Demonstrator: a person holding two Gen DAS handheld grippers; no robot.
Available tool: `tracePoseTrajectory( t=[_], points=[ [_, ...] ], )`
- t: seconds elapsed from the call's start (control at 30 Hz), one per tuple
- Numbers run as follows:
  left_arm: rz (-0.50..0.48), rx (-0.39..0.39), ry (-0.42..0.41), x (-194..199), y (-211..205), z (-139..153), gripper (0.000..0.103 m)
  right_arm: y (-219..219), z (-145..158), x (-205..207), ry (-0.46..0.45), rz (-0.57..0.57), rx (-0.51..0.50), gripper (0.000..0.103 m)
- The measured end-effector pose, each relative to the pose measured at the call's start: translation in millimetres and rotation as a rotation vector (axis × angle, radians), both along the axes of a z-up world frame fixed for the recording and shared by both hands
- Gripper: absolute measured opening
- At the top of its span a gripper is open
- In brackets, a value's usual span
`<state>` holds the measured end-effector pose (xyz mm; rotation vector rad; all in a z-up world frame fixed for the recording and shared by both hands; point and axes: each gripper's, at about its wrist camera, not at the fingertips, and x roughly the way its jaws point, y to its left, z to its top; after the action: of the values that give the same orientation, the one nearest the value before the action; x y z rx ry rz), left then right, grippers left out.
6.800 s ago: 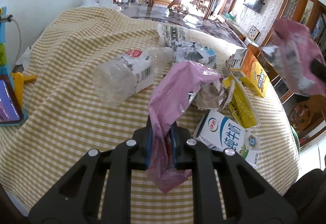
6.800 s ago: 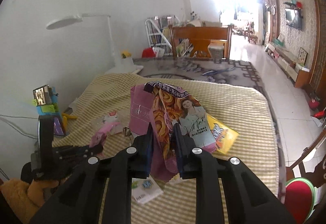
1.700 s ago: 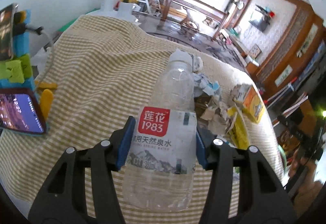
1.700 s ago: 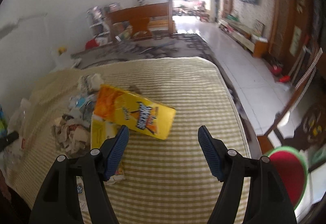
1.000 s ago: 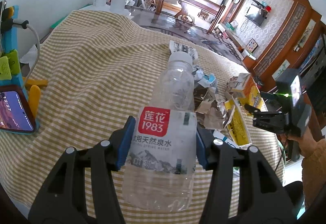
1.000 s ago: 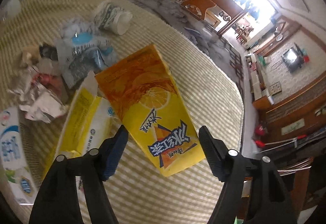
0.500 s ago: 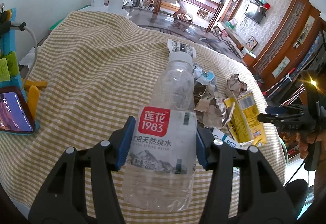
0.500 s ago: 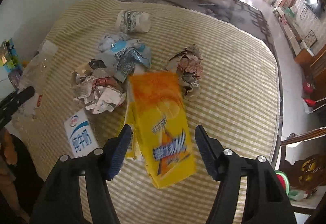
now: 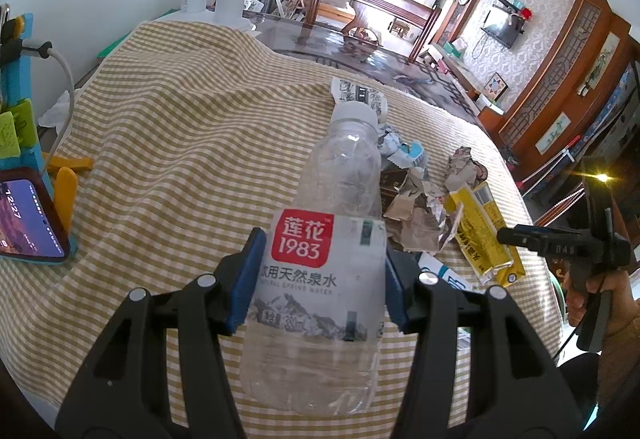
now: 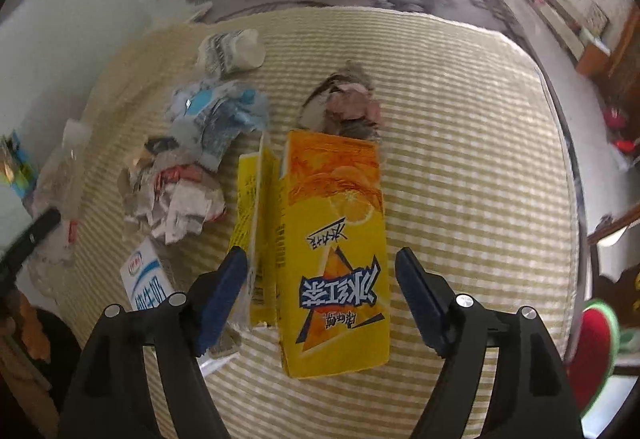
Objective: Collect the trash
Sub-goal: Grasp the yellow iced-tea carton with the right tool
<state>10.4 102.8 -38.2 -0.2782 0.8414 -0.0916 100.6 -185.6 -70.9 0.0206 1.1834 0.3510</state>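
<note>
Left gripper [image 9: 316,283] fingers clamp a clear water bottle [image 9: 320,271] above the checked surface [image 9: 160,143]. Right gripper [image 10: 322,295] fingers, spread wide, straddle a yellow juice carton [image 10: 336,239] without touching. Only the right view shows bare cloth right of the carton; crumpled paper [image 10: 176,195] crowds its left.
</note>
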Motion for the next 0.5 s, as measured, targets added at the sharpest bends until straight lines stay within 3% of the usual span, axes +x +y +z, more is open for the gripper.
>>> tracePoseTrajectory(
  t=[0.27, 0.5],
  points=[
    [-0.014, 0.016, 0.006, 2, -3, -1, 0.052, -20, -11, 5, 0.041, -0.103, 0.103, 0.078],
    [-0.064, 0.045, 0.094, 11, -16, -19, 0.052, -28, -3, 0, -0.006, -0.117, 0.152, 0.078]
  ],
)
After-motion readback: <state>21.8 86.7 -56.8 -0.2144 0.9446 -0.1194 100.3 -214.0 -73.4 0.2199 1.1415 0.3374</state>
